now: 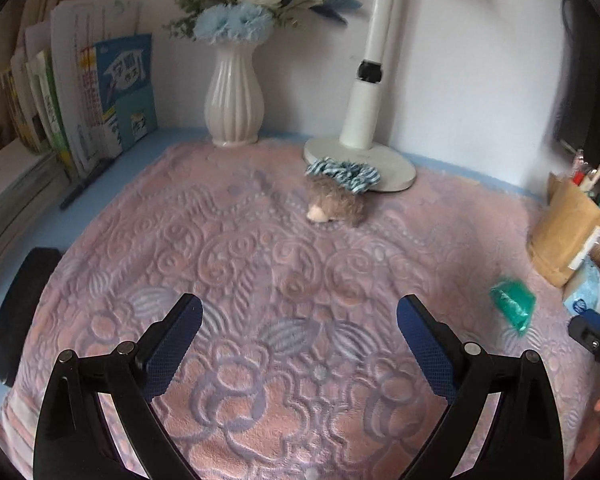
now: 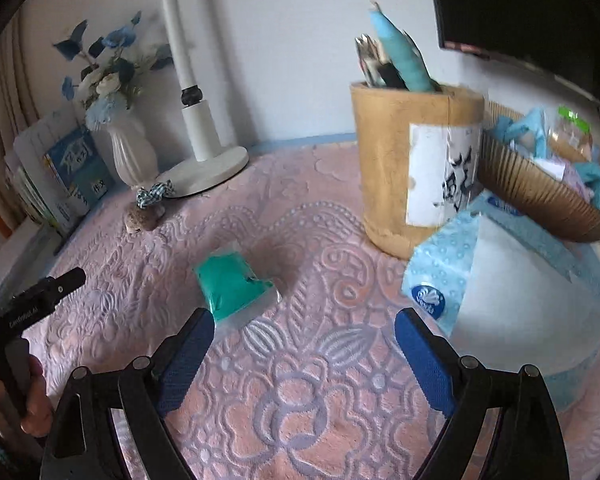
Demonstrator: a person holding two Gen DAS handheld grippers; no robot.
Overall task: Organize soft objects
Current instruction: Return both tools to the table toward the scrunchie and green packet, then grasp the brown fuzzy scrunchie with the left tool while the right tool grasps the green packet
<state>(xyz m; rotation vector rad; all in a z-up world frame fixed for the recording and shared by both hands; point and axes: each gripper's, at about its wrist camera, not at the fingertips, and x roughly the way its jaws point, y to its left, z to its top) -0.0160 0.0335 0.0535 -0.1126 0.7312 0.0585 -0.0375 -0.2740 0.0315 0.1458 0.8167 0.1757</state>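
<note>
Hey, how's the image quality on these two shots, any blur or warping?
Left wrist view: fisheye bends the lamp pole; the right edge smears, the hedgehog toy is soft. Right wrist view: the pen holder and basket are blurred, dark corners, soft daylight.

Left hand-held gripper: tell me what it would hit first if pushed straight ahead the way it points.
Likely the plush hedgehog, with the striped scrunchie right behind it. The left hand-held gripper is open, with only blanket in between; depth is uncertain.
</note>
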